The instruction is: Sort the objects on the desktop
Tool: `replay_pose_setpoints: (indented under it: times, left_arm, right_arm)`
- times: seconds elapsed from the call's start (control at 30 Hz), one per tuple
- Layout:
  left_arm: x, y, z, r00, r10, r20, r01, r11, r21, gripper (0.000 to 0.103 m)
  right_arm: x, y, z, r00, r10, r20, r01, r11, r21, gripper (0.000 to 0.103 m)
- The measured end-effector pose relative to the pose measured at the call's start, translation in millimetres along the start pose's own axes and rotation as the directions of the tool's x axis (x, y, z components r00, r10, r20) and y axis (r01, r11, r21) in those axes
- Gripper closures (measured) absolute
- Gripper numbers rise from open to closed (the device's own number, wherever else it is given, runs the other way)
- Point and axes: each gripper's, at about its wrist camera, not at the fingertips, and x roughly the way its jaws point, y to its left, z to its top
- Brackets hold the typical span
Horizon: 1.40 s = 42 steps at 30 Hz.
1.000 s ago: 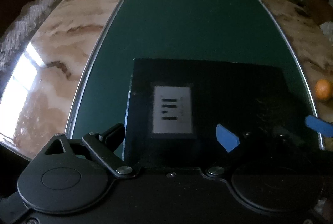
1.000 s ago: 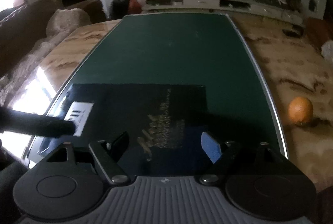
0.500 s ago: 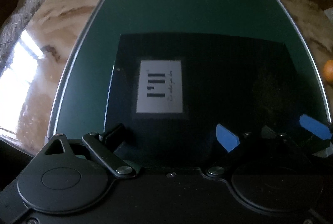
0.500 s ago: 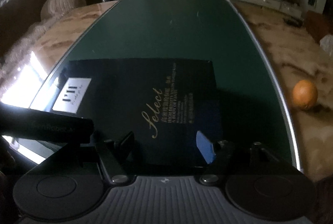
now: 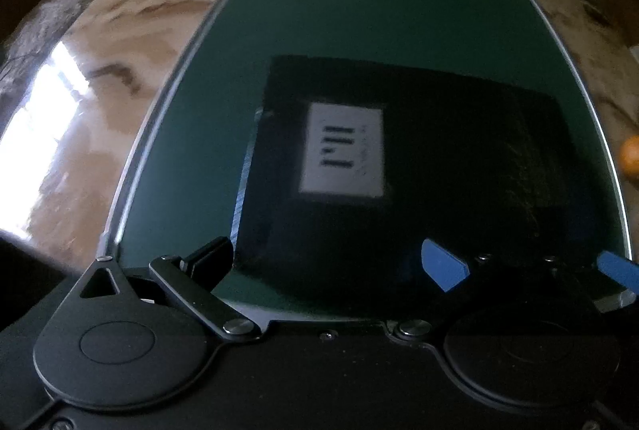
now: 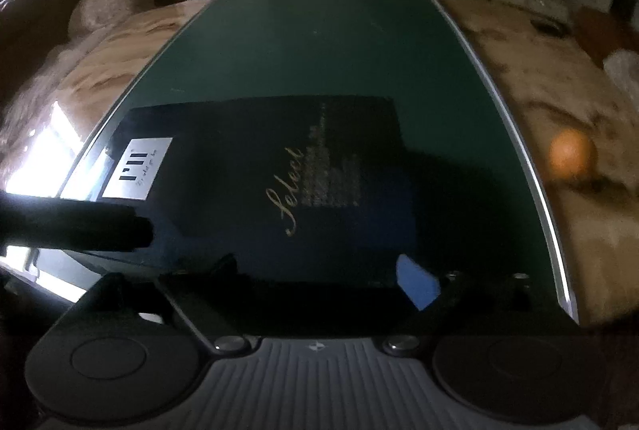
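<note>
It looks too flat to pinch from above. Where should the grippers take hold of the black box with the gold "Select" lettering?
Likely by its near edge: the black box lies flat on the green mat, and both the left gripper and the right gripper are open at that edge.

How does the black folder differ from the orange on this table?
The folder is flat, dark and rectangular, with a white label and gold lettering; the orange is small, round and plain. The folder lies on the green mat; the orange sits off the mat, on the bare marble table. Neither is held by a gripper.
</note>
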Motion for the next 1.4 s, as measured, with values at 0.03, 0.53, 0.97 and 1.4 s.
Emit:
replay_pose_setpoints:
  times: [0.03,0.53,0.97,1.4]
  left_arm:
    - [-5.4,2.7,-3.9,1.0,0.01,0.004,-0.01,1.0,-0.001,0.0]
    - [-70.4,7.6,-58.1,0.996,0.032,0.08,-0.04,0.995,0.093,0.0]
    - [-97.6,-4.0,-77.0,0.994,0.014,0.105,-0.028,0.991,0.132,0.0]
    - [-100.9,-7.6,-74.5,0.994,0.026,0.106,-0.04,0.989,0.139,0.0]
  right_arm:
    - [-5.6,-0.9,-1.9,1.0,0.0,0.008,0.0,1.0,0.011,0.002]
    - [-84.5,12.0,-28.7,0.998,-0.067,0.015,0.067,0.997,0.04,0.0]
    - [-125.0,21.1,-33.5,0.996,-0.079,0.03,0.078,0.996,0.048,0.0]
    - [-129.3,19.5,-30.0,0.997,-0.074,0.026,0.073,0.996,0.059,0.0]
